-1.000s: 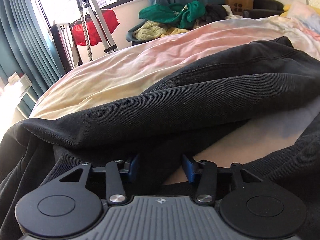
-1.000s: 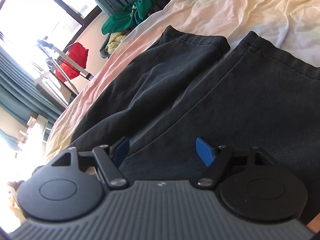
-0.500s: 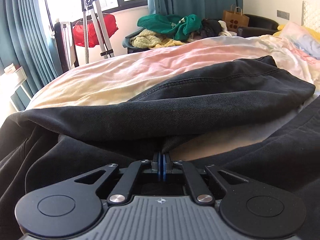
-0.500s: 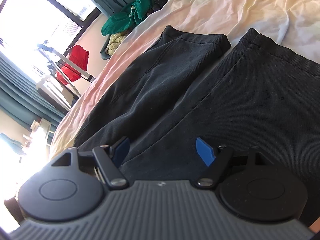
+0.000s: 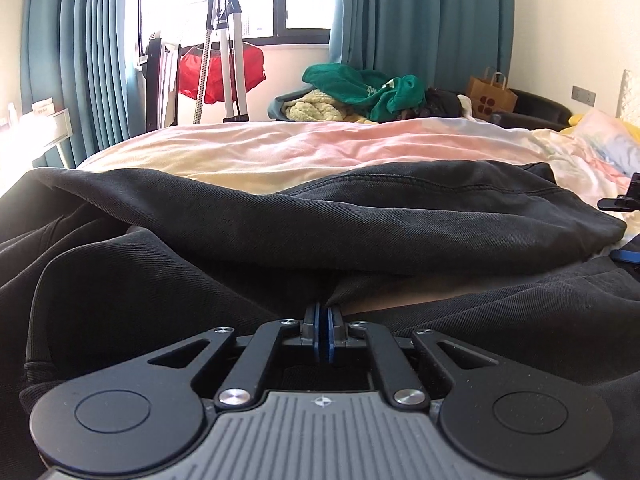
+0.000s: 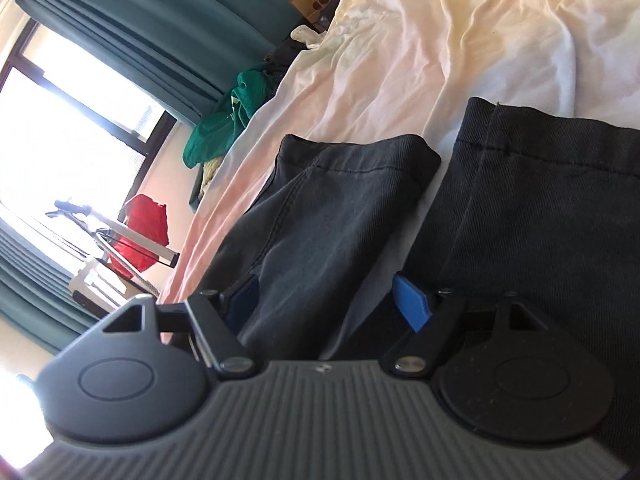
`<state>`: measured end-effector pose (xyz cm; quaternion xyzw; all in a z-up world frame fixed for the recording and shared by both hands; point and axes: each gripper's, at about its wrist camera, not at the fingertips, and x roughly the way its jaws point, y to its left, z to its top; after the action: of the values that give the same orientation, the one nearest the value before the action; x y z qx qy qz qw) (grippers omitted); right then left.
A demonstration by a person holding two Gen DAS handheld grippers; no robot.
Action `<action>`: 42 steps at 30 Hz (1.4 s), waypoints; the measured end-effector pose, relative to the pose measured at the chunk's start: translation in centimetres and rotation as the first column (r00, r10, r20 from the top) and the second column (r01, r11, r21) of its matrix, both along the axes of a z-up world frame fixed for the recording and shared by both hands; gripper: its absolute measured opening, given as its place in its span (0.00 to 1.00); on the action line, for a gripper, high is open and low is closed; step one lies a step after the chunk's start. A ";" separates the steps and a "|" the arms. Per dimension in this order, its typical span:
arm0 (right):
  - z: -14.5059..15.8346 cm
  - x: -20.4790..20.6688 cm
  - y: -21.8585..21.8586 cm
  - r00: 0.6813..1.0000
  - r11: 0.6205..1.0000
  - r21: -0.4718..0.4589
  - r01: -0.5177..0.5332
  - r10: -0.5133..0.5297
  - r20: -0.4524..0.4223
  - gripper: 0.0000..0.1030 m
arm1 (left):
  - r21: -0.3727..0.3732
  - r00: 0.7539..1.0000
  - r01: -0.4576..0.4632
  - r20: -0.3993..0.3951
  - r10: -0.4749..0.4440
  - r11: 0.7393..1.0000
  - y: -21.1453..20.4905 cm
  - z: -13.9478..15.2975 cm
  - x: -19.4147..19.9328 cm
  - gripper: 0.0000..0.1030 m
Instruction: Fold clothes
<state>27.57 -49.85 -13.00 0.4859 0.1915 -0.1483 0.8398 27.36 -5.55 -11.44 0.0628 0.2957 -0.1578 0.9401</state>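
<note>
- Two grippers are on the job, both low over the dark trousers (image 5: 360, 224) spread across the bed (image 5: 304, 148).
- The left gripper (image 5: 322, 332) has its blue pads pressed together, and in the left view a fold of dark cloth runs right up to their tips; whether any cloth is pinched between them cannot be made out.
- In the same view one leg lies as a long ridge across the frame, with a second leg bunched in front of it and a strip of pale sheet showing between them.
- The right gripper (image 6: 324, 300) has its jaws standing wide apart, one blue pad (image 6: 412, 302) bright on the right, the other in shadow on the left.
- The near leg (image 6: 320, 216) passes between those spread pads, but they do not press on it.
- The other leg (image 6: 552, 216) lies just beside it to the right in the right view, a narrow strip of sheet between the two hems.
- Both hems point away across the bed, the stitched cuffs plain to see.
- At the far right edge of the left view the right gripper (image 5: 630, 254) peeks in, a flash of blue low by the cloth.
- Beyond the bed: teal curtains (image 5: 420, 32), a bright window, a green garment (image 5: 360, 86) on a heap of laundry, a red item (image 5: 220, 70) on a stand, and a brown paper bag (image 5: 493, 98).
</note>
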 end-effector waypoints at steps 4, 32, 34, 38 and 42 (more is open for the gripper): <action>-0.4 2.9 -1.0 0.999 1.000 -0.030 -0.004 0.003 -0.046 0.72 | 0.006 1.000 0.005 0.006 -0.005 1.000 0.1 -0.2 -0.2 0.04; -1.0 4.4 -6.8 0.980 0.983 -0.100 0.156 -0.166 -0.110 0.05 | -0.100 0.992 0.107 -0.060 -0.114 0.989 1.5 1.2 -3.5 0.06; -0.8 4.3 -6.7 0.981 0.983 -0.112 0.145 -0.158 -0.112 0.07 | -0.121 0.992 0.099 -0.069 -0.108 0.988 1.7 1.5 -3.6 0.12; -0.5 3.1 -6.5 0.983 0.985 -0.102 0.136 -0.147 -0.112 0.11 | -0.186 0.993 0.057 -0.096 -0.075 0.981 3.1 2.5 -4.4 0.23; 1.4 1.2 -5.9 0.983 0.982 -0.157 0.102 -0.124 -0.137 0.39 | -0.242 0.990 -0.022 -0.142 -0.013 0.970 5.9 4.4 -6.8 0.47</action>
<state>28.76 -55.74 -11.55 0.4193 0.2130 -0.2453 0.8477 20.52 0.35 -7.05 -0.0652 0.3405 -0.1946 0.9176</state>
